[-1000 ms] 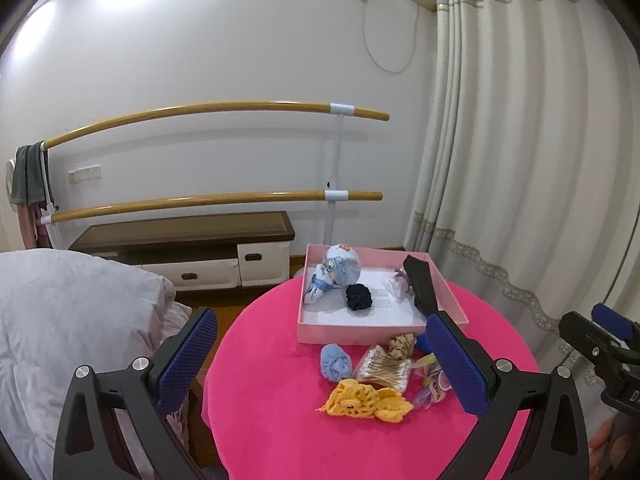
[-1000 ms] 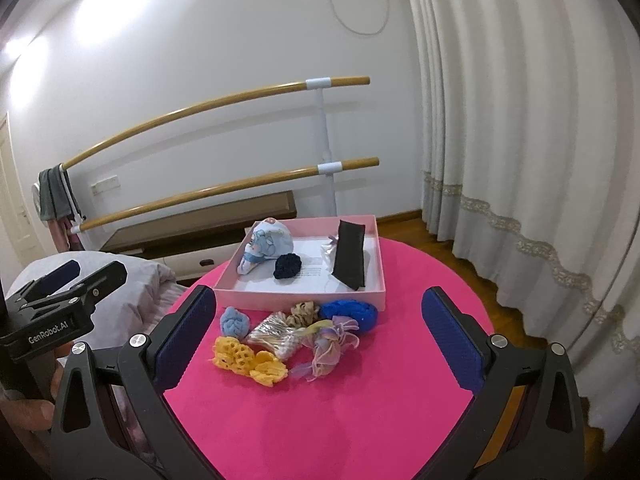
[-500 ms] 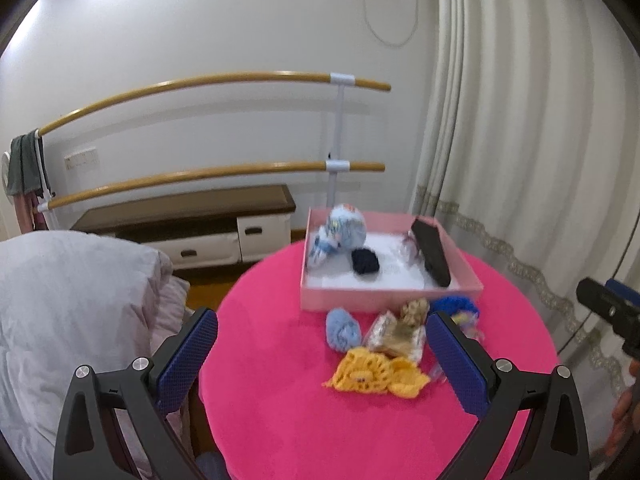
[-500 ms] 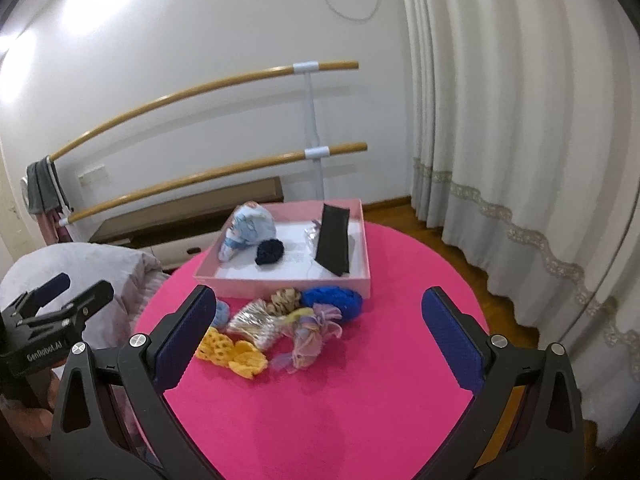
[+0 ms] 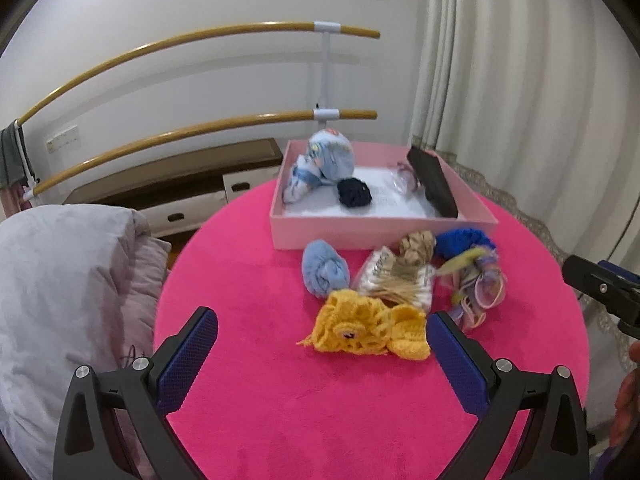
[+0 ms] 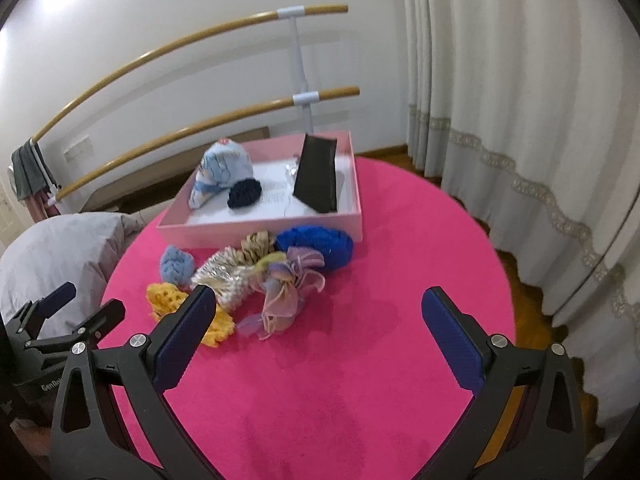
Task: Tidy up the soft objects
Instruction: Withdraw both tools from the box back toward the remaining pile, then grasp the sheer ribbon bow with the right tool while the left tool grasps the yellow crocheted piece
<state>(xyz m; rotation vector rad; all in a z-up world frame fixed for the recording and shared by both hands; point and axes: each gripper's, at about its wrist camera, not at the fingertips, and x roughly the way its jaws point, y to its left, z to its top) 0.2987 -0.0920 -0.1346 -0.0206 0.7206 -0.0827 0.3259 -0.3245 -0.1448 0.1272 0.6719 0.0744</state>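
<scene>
Both the left gripper and right gripper are wide and hold nothing. The 6 soft items lie near the pink box, touching; one grasp may drag neighbours.

White wall, wooden rails, pleated curtains

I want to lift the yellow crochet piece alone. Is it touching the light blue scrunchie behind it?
Touching. In the left wrist view the yellow crochet piece has its top edge pressed against the light blue scrunchie, with no pink tablecloth showing between them.
</scene>
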